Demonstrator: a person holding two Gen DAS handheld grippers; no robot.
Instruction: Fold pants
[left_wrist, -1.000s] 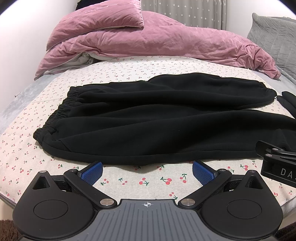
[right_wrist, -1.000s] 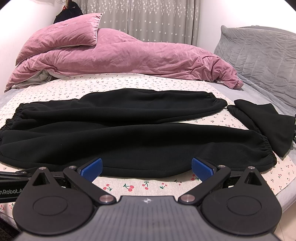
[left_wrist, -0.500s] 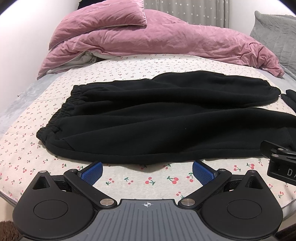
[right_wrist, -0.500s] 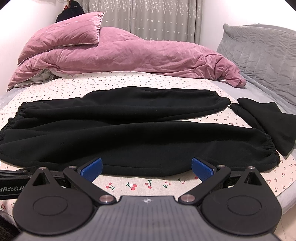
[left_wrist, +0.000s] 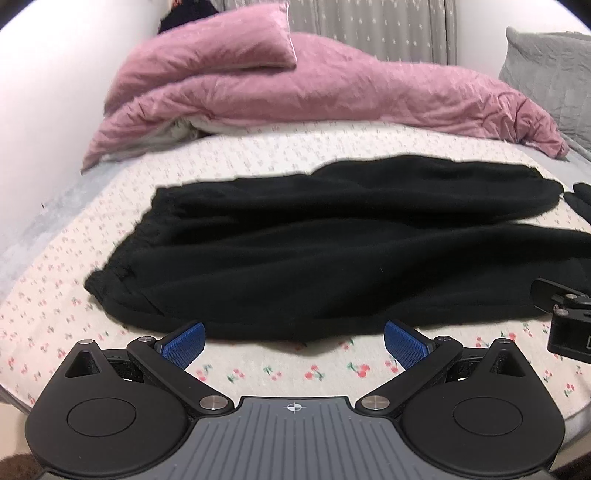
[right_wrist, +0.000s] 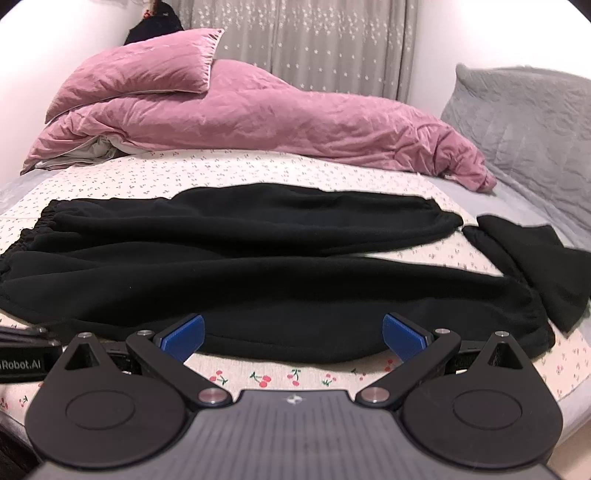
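Black pants (left_wrist: 314, 258) lie spread flat on the cherry-print bed sheet (left_wrist: 258, 369), waistband at the left, both legs running to the right. They also show in the right wrist view (right_wrist: 277, 280), cuffs at the right. My left gripper (left_wrist: 293, 341) is open and empty, just short of the pants' near edge, toward the waist end. My right gripper (right_wrist: 293, 336) is open and empty, its blue pads (right_wrist: 402, 336) at the near leg's edge toward the cuff. Each gripper's side shows at the edge of the other's view.
A pink duvet (right_wrist: 258, 122) and pink pillow (right_wrist: 140, 81) are piled at the back of the bed. A grey pillow (right_wrist: 524, 110) stands at the back right. Another black garment (right_wrist: 535, 266) lies to the right of the cuffs. The bed's near edge is just below the grippers.
Both grippers have shifted slightly; the pants sit a little to the right and lower in the left view. Both grippers stay open and the pants have not been touched.
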